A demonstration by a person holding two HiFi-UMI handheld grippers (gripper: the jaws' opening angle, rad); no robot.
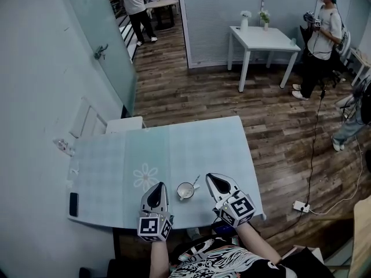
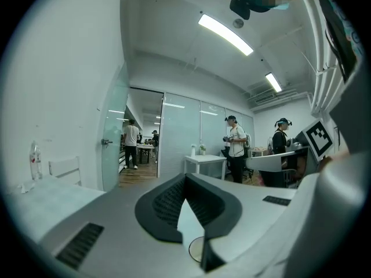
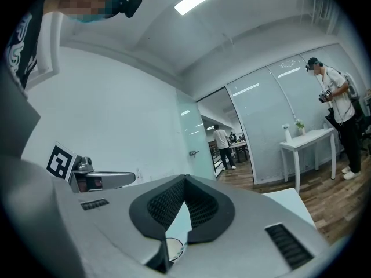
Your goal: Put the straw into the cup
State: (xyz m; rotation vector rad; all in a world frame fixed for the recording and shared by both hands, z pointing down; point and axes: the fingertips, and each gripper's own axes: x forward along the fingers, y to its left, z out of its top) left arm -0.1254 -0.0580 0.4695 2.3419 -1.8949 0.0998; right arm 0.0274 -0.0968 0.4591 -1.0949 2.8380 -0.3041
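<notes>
A small white cup [image 1: 185,190] stands on the pale blue table [image 1: 191,149] near its front edge. A thin straw [image 1: 196,182] slants up and to the right from the cup's rim; whether its lower end is inside the cup I cannot tell. My left gripper [image 1: 160,185] rests just left of the cup, its jaws shut with nothing between them. My right gripper [image 1: 210,176] sits just right of the cup, also shut and empty. Through the slot behind the closed tips, the cup's rim [image 2: 196,249] shows in the left gripper view and again [image 3: 173,249] in the right gripper view.
A dark phone [image 1: 73,204] lies at the table's left edge and a clear bottle [image 1: 62,146] at its far left corner. A white chair [image 1: 124,124] stands behind the table. Farther off are a white side table [image 1: 264,39], two standing people and a power strip [image 1: 301,206].
</notes>
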